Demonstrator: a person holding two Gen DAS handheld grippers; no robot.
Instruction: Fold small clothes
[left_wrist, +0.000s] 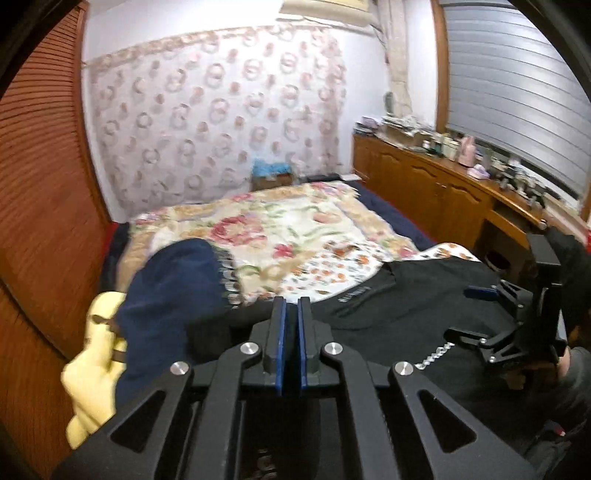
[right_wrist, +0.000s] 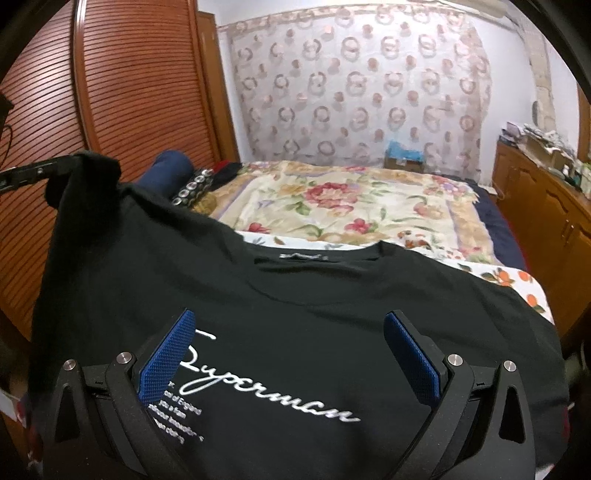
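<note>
The right claw (right_wrist: 291, 315) is spread wide and hovers low over the chest of the black T-shirt (right_wrist: 295, 258), one blue pad on each side of the white script print and neither pressing on the cloth. The shirt lies front-up across the near end of the bed, collar pointing to twelve o'clock.

At ten o'clock in the right wrist view, the shirt's shoulder and sleeve corner is raised off the bed and hangs from the left claw (left_wrist: 291, 302). That claw's pads are pressed together, so it appears to be pinching that corner, though its own camera does not show the cloth between the pads.

The step in hand looks like the first side fold: one side is lifted and ready to go across the body, and the rest of the shirt is flat and unfolded. The next move calls for carrying the lifted corner toward three o'clock and laying it over the print. The right claw must either pin the fold line or get clear.

At nine o'clock from the left claw, a navy garment (left_wrist: 166, 295) and something yellow (left_wrist: 92, 369) wait. Beyond lies the floral blanket (right_wrist: 351, 199).
</note>
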